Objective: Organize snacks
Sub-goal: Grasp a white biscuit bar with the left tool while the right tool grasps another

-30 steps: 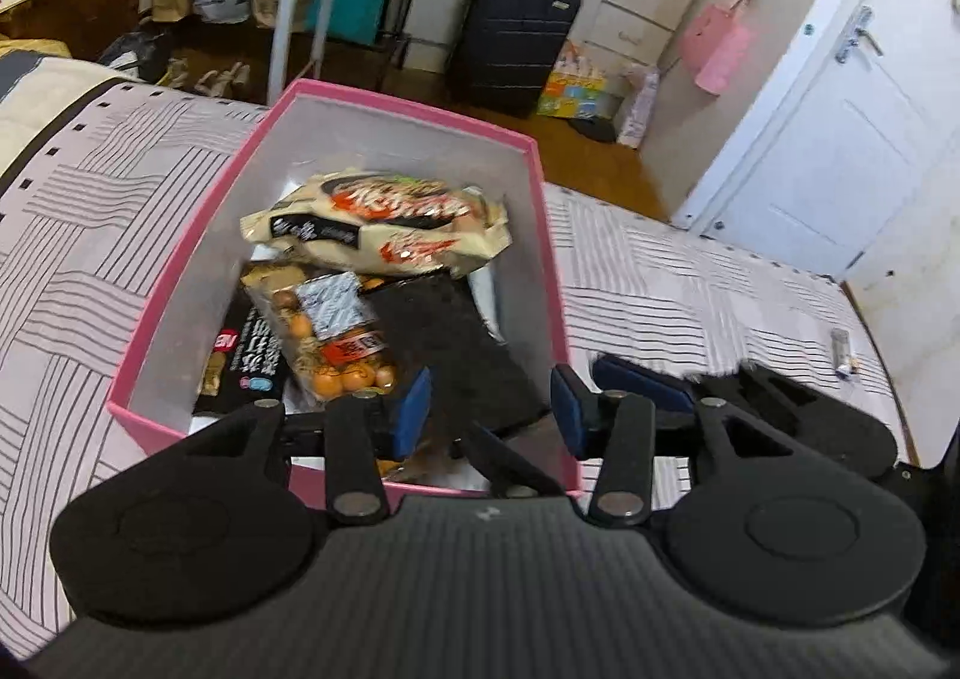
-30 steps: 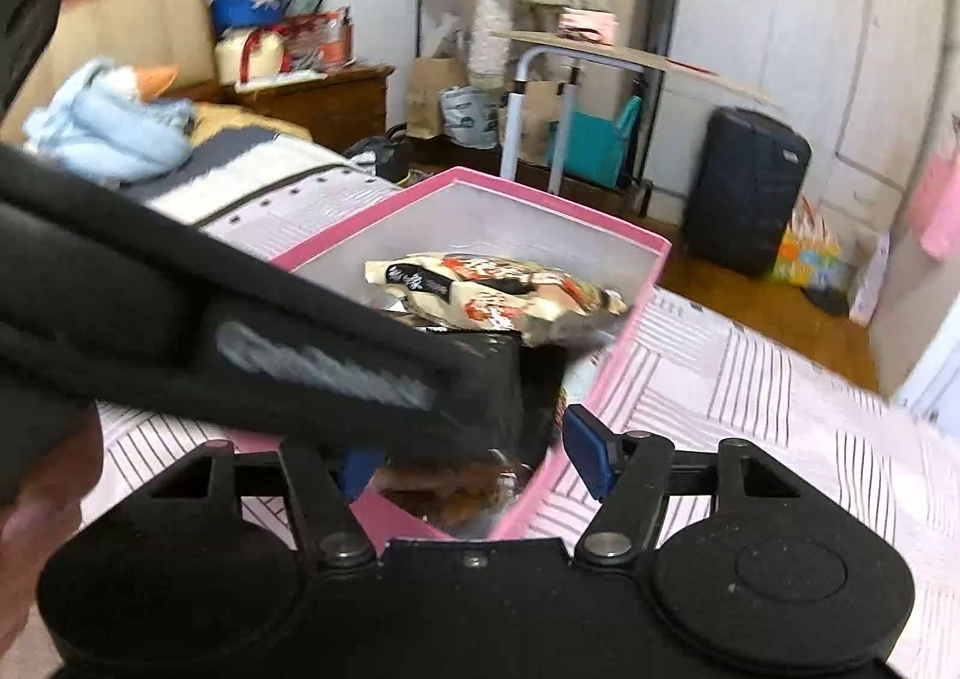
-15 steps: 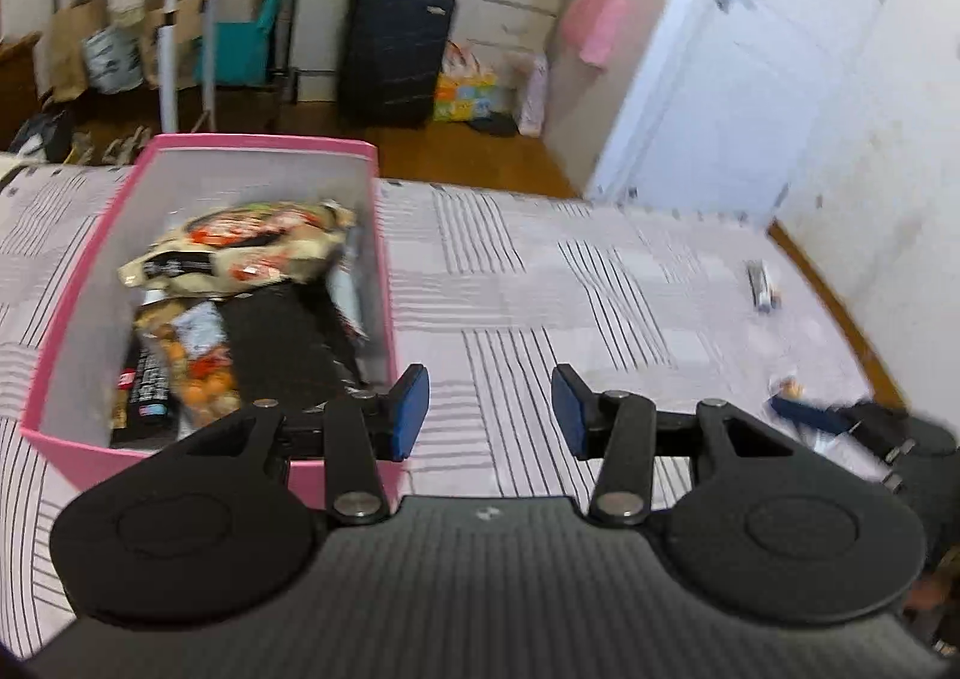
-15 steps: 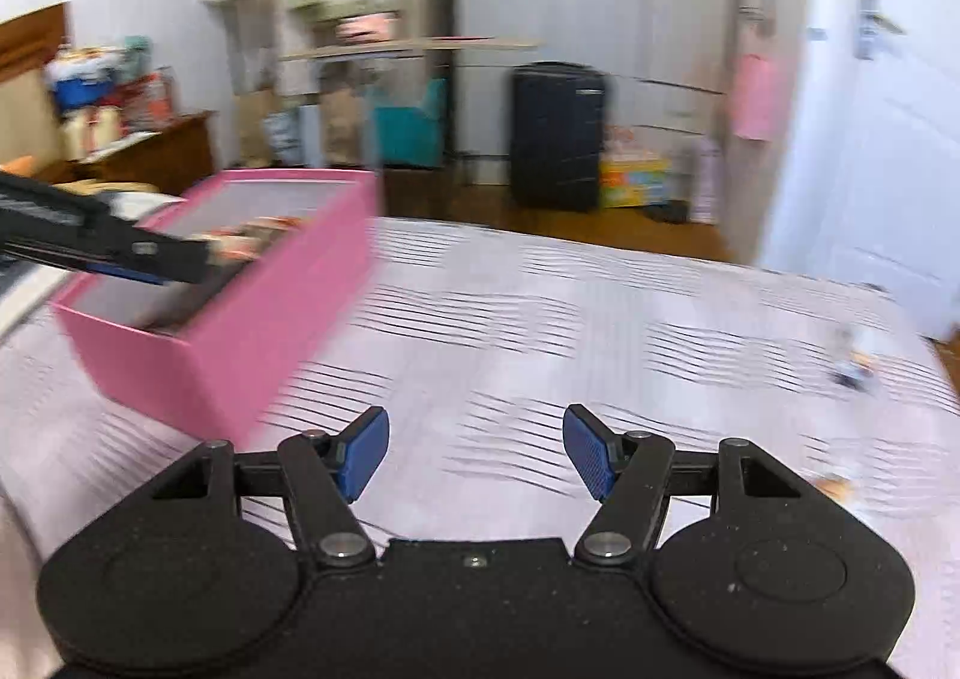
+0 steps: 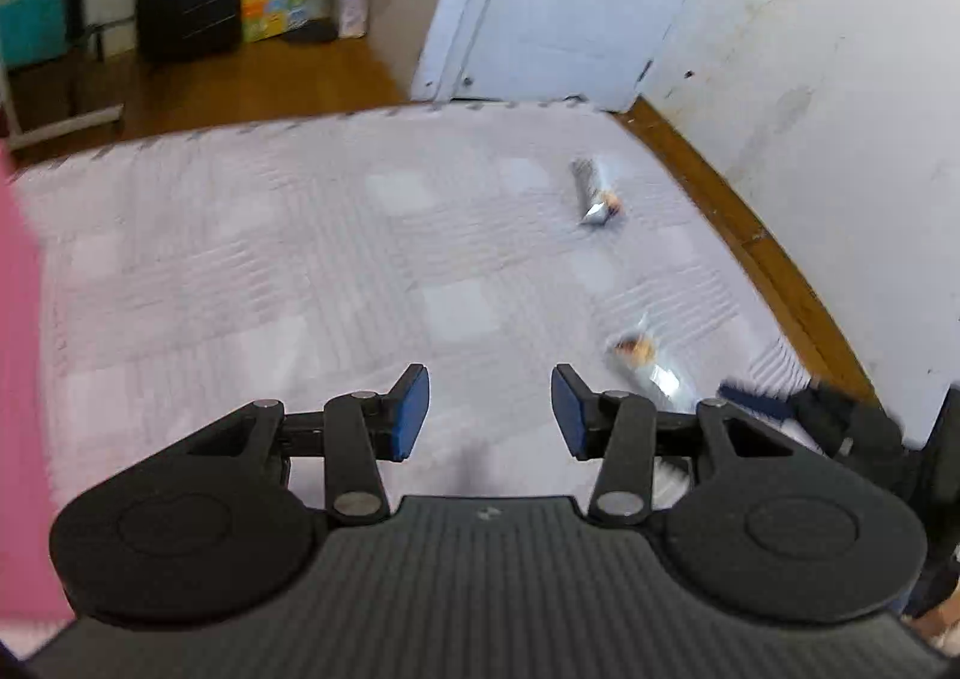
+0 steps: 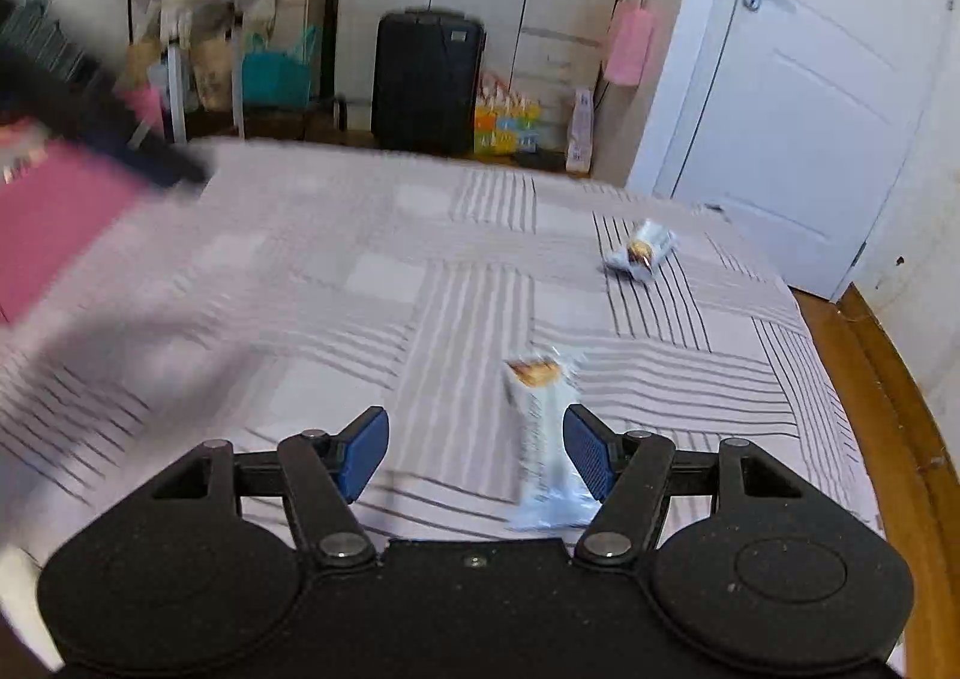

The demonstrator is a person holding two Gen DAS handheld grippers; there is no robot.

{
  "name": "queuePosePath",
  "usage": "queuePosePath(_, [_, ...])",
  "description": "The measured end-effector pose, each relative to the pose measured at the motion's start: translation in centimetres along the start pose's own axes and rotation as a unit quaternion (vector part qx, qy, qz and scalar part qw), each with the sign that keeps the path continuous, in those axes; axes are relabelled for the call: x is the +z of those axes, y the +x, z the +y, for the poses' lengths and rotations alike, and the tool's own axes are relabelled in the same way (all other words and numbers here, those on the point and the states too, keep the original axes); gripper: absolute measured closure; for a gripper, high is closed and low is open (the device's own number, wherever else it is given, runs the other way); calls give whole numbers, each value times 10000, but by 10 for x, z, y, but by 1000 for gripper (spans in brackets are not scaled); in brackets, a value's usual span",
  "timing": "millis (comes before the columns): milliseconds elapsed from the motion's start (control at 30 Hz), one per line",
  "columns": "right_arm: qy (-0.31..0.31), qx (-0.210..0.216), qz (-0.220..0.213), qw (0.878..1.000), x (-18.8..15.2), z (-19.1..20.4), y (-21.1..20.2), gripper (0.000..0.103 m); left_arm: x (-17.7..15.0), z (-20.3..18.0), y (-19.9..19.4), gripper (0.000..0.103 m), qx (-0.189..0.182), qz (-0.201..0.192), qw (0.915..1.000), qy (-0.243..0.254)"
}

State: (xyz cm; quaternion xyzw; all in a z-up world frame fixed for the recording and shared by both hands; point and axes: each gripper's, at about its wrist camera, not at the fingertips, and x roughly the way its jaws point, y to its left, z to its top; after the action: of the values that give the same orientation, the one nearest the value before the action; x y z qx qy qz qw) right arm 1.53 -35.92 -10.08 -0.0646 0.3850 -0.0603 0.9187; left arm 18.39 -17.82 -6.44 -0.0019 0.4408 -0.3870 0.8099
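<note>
The fingers (image 6: 591, 460) of the right gripper (image 6: 474, 454) stand apart and empty, tilted down over the bed (image 6: 420, 283) with the near snack bar (image 6: 543, 439) lying just inside the right one, untouched; this looks like lining up for a pick. The left gripper (image 5: 489, 412) is also parted and empty, angled down beside it. A second bar (image 6: 639, 256) lies farther off, loose because unsorted. The pink box (image 6: 48, 223) sits at the left edge, well apart.
</note>
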Motion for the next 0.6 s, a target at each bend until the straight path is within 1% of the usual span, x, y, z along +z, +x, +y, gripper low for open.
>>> queuePosePath(33, [-36,-20,53,10000,1,-2,6,34,9,-6,11,59,-32,1,10000,49])
queuePosePath(133, [10,42,214,9998,3,-15,26,34,31,-28,41,59,-185,-159,9990,386])
queuePosePath(200, [12,49,358,9993,6,-21,42,37,46,-44,67,59,-300,-221,9976,591])
queuePosePath(233, [-44,65,398,9992,7,-26,48,50,54,-51,80,59,-376,-253,9968,660])
queuePosePath(267, [-133,32,420,9990,9,-30,53,66,63,-57,94,59,-436,-284,9962,702])
queuePosePath(333, [-172,-37,427,9989,13,-38,59,72,87,-68,124,58,-481,-399,9964,564])
queuePosePath(367, [-37,-79,367,9993,16,-46,59,72,100,-74,140,56,-488,-394,9968,493])
queuePosePath(433, [241,-59,266,9993,22,-63,60,73,117,-87,173,56,-573,-271,9963,581])
queuePosePath(500, [386,-103,244,9989,29,-78,62,73,125,-99,202,56,-445,-218,9961,737])
queuePosePath(600, [718,-136,303,9969,37,-102,69,73,127,-107,239,56,-277,-74,9957,880])
